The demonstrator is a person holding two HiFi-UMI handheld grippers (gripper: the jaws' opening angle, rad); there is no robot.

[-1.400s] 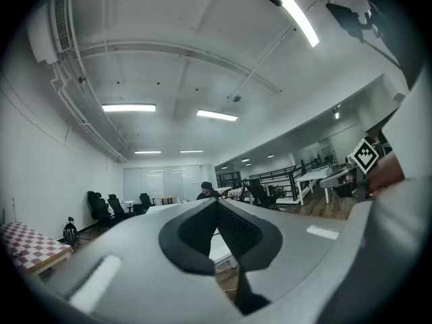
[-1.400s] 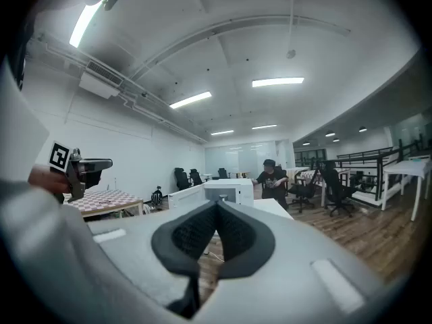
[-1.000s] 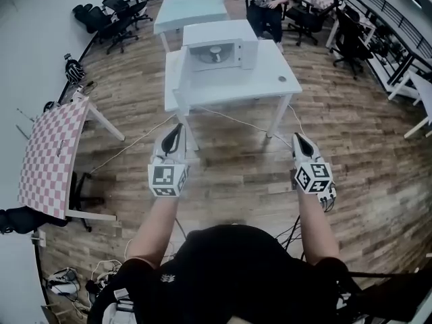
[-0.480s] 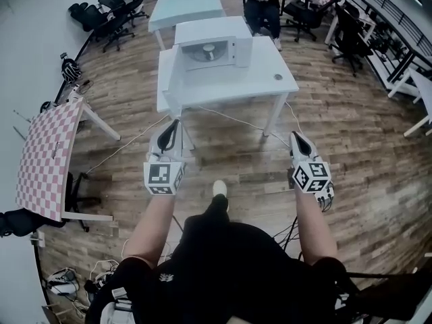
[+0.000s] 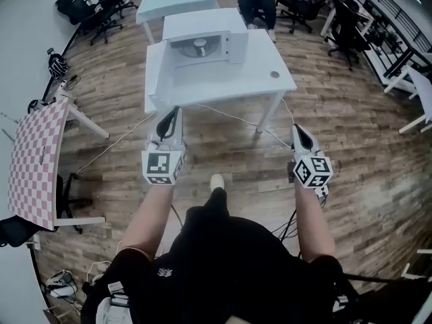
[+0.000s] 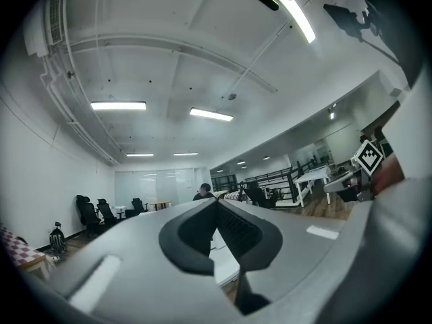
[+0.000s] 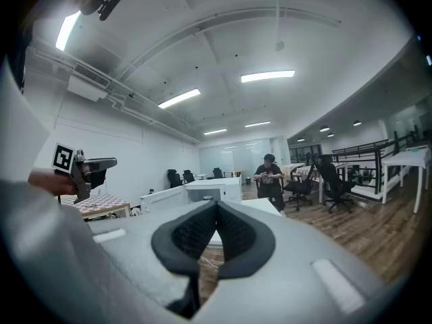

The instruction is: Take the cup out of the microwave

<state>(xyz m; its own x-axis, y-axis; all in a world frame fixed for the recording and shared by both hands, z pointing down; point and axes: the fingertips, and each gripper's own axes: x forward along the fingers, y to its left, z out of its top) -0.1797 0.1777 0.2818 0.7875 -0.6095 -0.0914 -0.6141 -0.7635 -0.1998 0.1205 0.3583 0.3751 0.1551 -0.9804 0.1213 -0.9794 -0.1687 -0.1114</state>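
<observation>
Table nearer | cup inside microwave | left gripper, right gripper well short

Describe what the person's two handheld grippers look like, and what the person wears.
The left gripper and right gripper match: pale grey shells tapering to a point, with black textured pads inside. Each carries a white cube printed with black square markers at its rear. Dark cabling hangs by the right one's cube. The person wears a black short-sleeved top.

The person wears a black shirt and white shoe. The left gripper and right gripper are grey with black-and-white cubes.
</observation>
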